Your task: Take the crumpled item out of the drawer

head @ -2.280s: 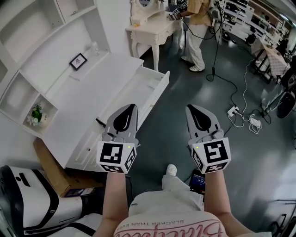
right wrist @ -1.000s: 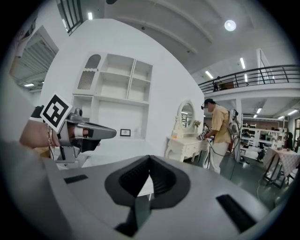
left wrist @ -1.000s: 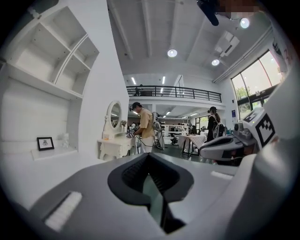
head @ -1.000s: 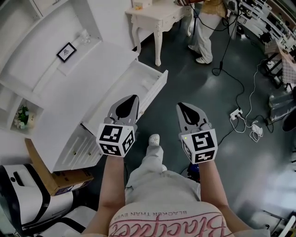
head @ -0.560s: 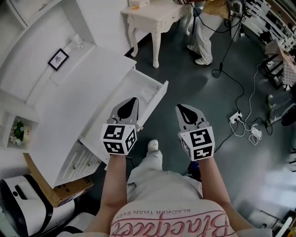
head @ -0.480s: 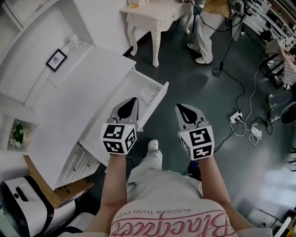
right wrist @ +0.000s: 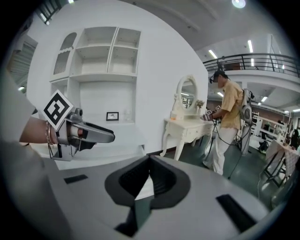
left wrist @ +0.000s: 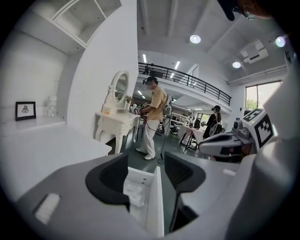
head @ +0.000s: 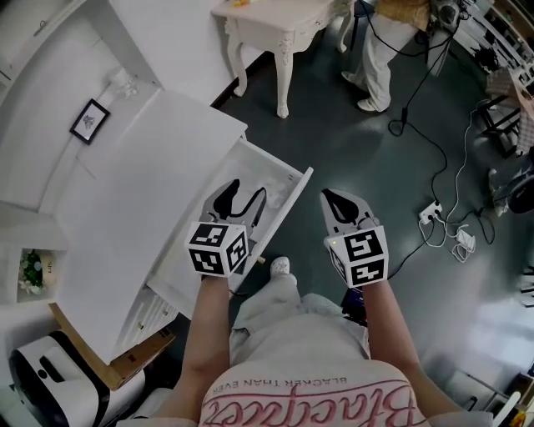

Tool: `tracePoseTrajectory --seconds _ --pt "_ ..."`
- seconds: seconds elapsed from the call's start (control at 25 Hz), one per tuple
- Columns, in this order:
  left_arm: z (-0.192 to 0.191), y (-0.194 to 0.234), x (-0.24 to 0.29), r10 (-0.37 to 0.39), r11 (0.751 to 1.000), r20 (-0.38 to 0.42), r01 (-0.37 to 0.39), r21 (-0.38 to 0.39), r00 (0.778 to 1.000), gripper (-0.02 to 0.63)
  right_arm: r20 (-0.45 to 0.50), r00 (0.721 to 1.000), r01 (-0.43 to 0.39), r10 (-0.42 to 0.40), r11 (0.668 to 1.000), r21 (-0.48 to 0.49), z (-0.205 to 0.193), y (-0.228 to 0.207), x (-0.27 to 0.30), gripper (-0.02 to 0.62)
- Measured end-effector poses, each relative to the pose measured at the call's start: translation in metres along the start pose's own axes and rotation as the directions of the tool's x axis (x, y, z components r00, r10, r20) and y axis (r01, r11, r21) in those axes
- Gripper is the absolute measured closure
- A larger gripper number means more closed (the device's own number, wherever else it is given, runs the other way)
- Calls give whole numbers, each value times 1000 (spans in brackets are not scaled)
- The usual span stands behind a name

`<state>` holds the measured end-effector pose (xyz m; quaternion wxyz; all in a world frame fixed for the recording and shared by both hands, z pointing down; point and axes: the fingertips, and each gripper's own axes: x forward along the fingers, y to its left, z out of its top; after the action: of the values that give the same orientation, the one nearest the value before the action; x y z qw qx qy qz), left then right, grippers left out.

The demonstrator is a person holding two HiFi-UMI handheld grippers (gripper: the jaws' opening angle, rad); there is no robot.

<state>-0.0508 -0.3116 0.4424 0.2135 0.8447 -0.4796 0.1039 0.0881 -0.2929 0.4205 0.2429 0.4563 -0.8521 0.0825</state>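
Observation:
The white drawer [head: 290,203] is pulled open from the white desk [head: 133,192]. A crumpled white item [left wrist: 135,192] lies inside it, seen between the jaws in the left gripper view. My left gripper [head: 244,193] hovers over the open drawer; its jaws are opening and nothing is between the pads, which touch nothing. My right gripper [head: 335,200] is shut and empty, held over the dark floor just right of the drawer front. In the right gripper view its jaws [right wrist: 149,160] meet, and the left gripper [right wrist: 77,133] shows at the left.
A white vanity table [head: 275,25] stands ahead, with a person [head: 380,50] beside it. Cables and a power strip [head: 432,208] lie on the floor at the right. A cardboard box [head: 142,357] sits under the desk. A small picture frame [head: 89,121] stands on the desk.
The left gripper's jaws have gone from shut to open. Both grippers have moved forward, the left one now over the open drawer. The right gripper stays shut.

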Motion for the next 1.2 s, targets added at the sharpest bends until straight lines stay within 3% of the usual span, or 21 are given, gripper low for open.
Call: tracePoseTrajectory --seconds 0.44,0.84,1.2 --pt "-18 18 23 41 999 -87 -42 -9 995 374 -64 998 -23 26 999 47 -17 -14 23 589" --pt "-67 31 33 68 994 -186 -82 -66 980 375 -146 986 -64 77 994 92 -54 -8 44 589" --pt "-124 62 82 54 994 -332 -82 -71 942 376 -224 972 -25 71 979 204 -108 -10 67 589"
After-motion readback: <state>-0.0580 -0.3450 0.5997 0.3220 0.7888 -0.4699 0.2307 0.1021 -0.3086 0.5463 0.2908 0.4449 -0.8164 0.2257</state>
